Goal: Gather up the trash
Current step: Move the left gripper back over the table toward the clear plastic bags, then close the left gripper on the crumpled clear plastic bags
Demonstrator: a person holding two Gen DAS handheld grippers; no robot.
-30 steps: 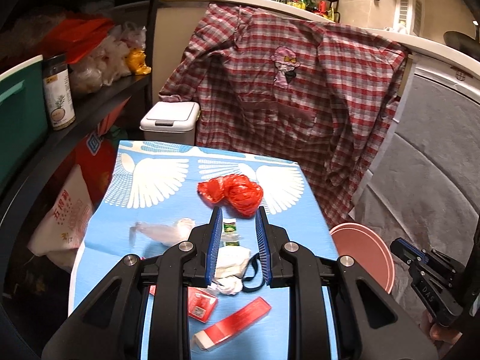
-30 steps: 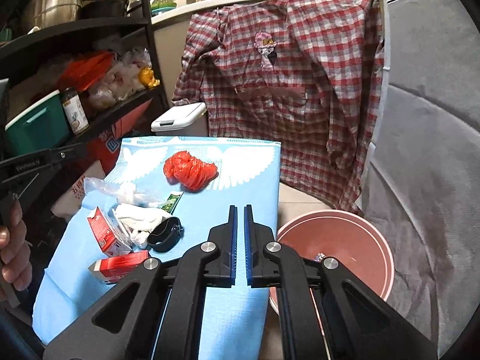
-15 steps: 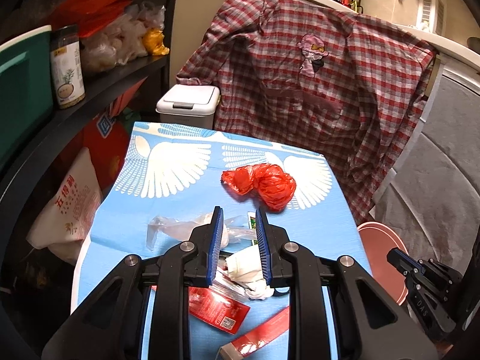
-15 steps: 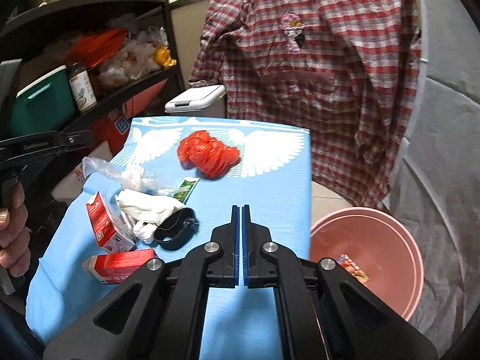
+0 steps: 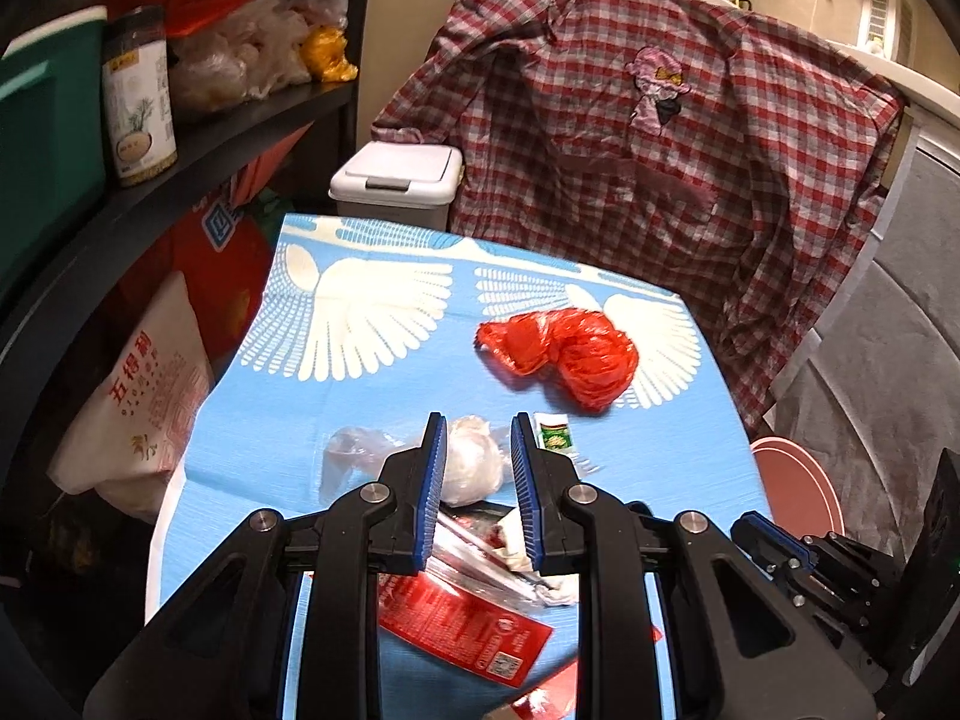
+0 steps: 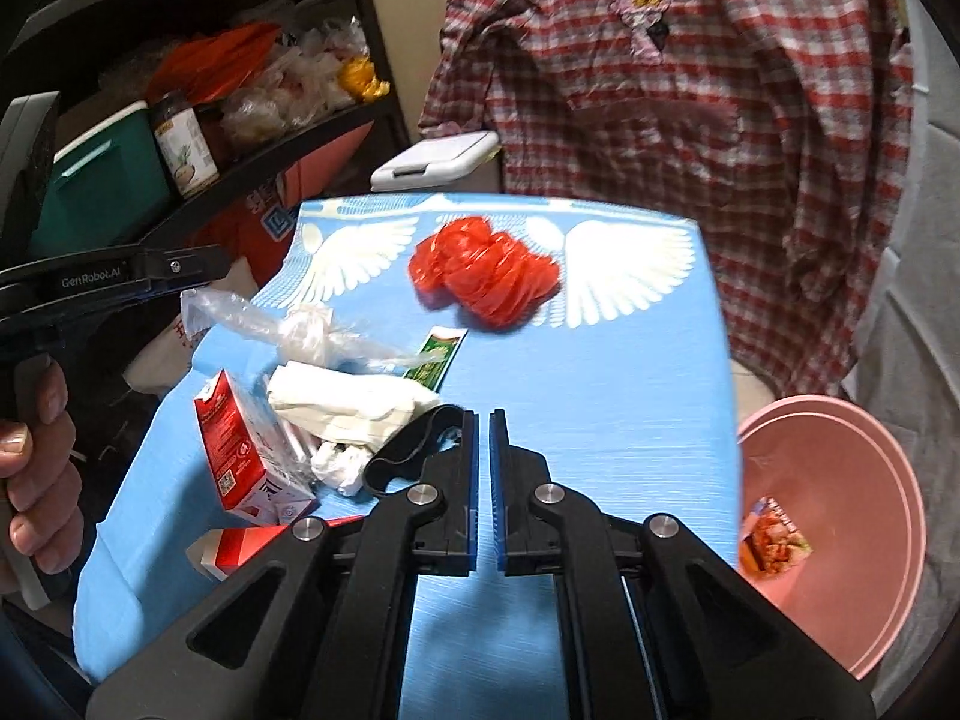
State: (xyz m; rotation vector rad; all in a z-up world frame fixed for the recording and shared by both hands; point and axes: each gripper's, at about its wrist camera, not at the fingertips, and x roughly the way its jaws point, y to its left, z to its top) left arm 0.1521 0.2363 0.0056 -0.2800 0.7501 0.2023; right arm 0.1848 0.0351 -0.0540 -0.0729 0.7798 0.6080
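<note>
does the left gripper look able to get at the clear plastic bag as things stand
Probably yes. The left gripper is open, and the knotted clear plastic bag lies straight ahead between its fingers, with nothing covering the bag.

1. A black open shelving unit [image 5: 198, 144] is seen at nine o'clock.
2. A red-and-white plaid shirt [image 5: 630, 138] is draped over a white counter edge [image 5: 840, 54] at twelve o'clock.
3. Grey quilted fabric [image 6: 918, 360] is seen at three o'clock.
</note>
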